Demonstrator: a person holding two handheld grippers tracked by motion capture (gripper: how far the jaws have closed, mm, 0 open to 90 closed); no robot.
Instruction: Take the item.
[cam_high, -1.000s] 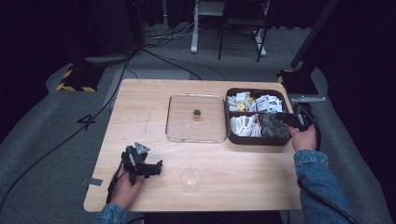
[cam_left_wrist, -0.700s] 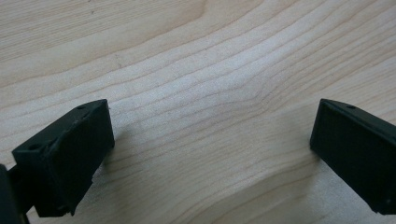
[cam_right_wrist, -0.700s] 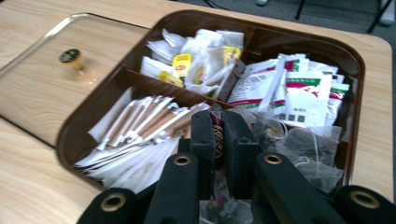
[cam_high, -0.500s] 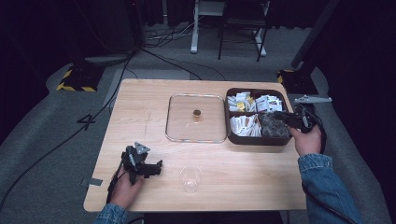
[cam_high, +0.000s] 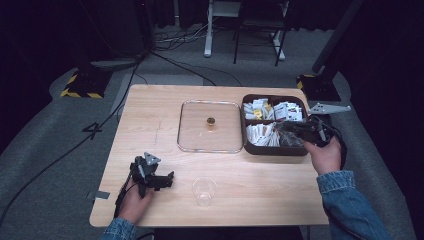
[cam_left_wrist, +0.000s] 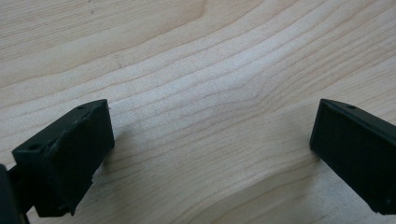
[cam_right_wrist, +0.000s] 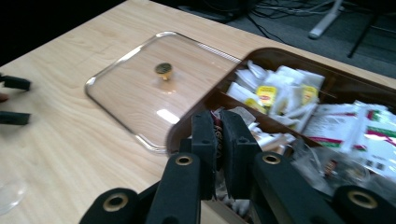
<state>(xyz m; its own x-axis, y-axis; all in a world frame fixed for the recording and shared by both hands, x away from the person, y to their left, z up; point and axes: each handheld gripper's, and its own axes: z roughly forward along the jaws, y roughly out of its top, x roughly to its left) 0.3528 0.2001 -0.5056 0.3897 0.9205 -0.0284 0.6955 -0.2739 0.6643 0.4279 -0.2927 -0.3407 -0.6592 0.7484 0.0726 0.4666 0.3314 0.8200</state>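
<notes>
L gripper (cam_high: 167, 179): jaws spread, resting on pale wooden table (cam_high: 150, 115).
R gripper (cam_right_wrist: 219, 140): pinching a dark sachet (cam_right_wrist: 218, 133) over brown compartmented box (cam_high: 300, 150).

Wooden table (cam_high: 150, 130). Clear glass lid (cam_high: 210, 126) with brass knob (cam_high: 211, 121), flat beside brown compartmented box (cam_high: 274, 150) of tea sachets (cam_high: 272, 111). Clear plastic cup (cam_high: 204, 191), upright near front edge.

The counter (cam_left_wrist: 196, 70) is pale wood with smooth, matt grain. Beside the right claw (cam_right_wrist: 219, 140), whose jaws look like matt black plastic, lies a clear, glossy lid (cam_right_wrist: 140, 88) with a brassy metal knob (cam_right_wrist: 163, 69). The brown box (cam_right_wrist: 345, 86) holds packets (cam_right_wrist: 275, 91), probably paper.
</notes>
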